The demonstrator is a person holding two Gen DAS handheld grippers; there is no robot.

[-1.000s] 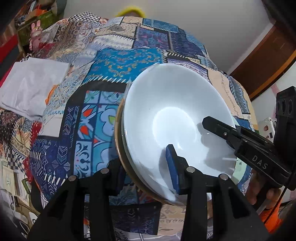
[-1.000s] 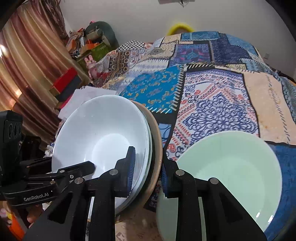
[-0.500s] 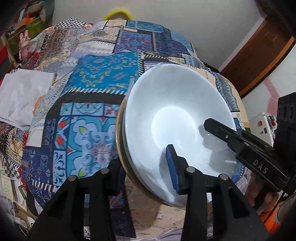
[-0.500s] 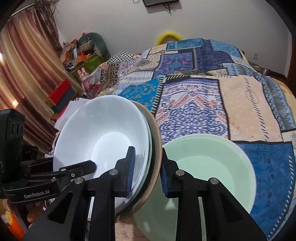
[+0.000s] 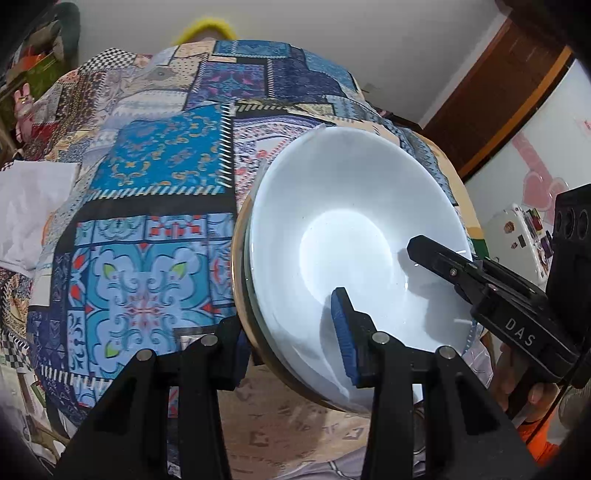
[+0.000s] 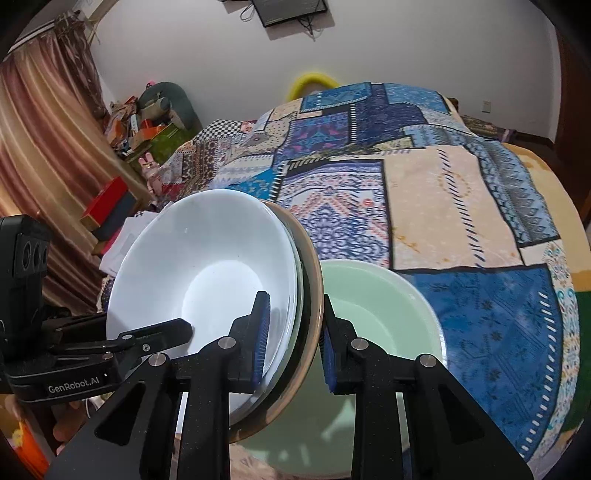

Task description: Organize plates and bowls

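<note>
**Stack of dishes clamped from two sides above patchwork bed cover**

While both hand-held grippers grip the same stack, it hangs tilted on edge above the patchwork quilt [image 6: 454, 221]. The stack consists of a white bowl [image 5: 354, 236] nested on white plates, backed by a tan-rimmed plate [image 6: 314, 295].

Left gripper [image 5: 291, 332]: jaws closed on the stack's lower rim, the blue-padded finger [image 5: 343, 332] inside the bowl, the other finger behind the tan plate. Lettering "DAS" is legible on the right tool's body, which enters from the right of this view.

Right gripper [image 6: 293, 339]: jaws closed on the opposite rim, one blue pad [image 6: 260, 336] pressed on the bowl's inner face, the other behind the tan-rimmed plate. Lettering "GenRobot.AI" is legible on the left tool's body, seen to the left of this gripper.

A pale green bowl [image 6: 384, 317] rests on the quilt just beyond the right gripper's outer finger, apart from the stack. A folded white cloth [image 5: 29, 206] lies on the quilt well to the left of the left gripper. A wall-mounted screen [image 6: 288, 11] is far ahead; no writing readable on it.
</note>
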